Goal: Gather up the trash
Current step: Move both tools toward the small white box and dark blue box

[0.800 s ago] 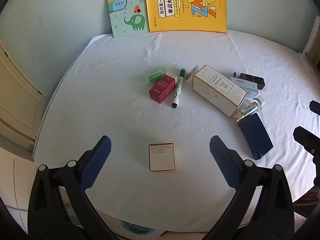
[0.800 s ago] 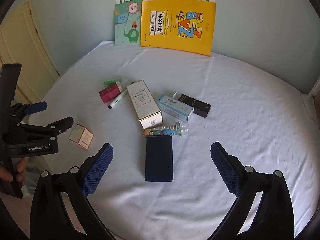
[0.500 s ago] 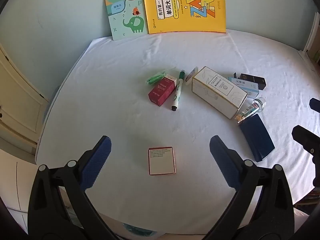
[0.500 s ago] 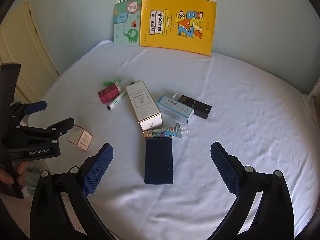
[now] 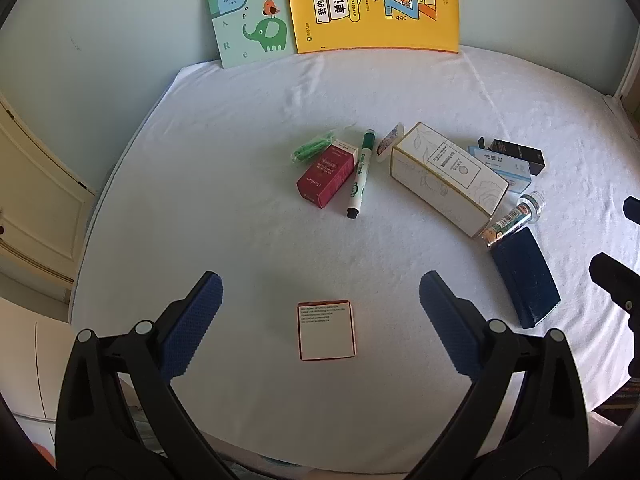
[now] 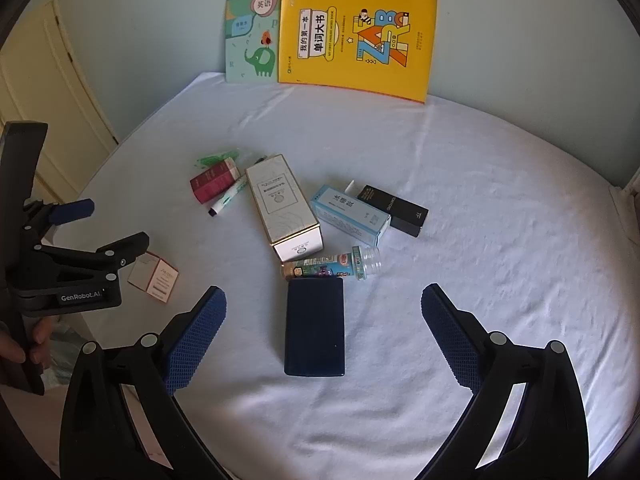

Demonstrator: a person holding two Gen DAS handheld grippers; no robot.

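White bedsheet | small white box flat, long axis toward books

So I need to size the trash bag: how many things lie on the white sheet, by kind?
Boxes: 6, from the small white box to the black box
Markers: 1, green marker
Tubes: 1, clear tube
Wrappers: 2, green wrapper, small packet
Total: 10

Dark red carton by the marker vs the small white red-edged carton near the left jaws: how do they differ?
The dark red rectangular carton is longer and touches the green-capped marker; the small white red-edged carton is squarer and lies alone. The dark red carton lies at an angle mid-table in the left wrist view; the white one lies square-on, in front of the open left gripper. Both lie flat on the white cloth.
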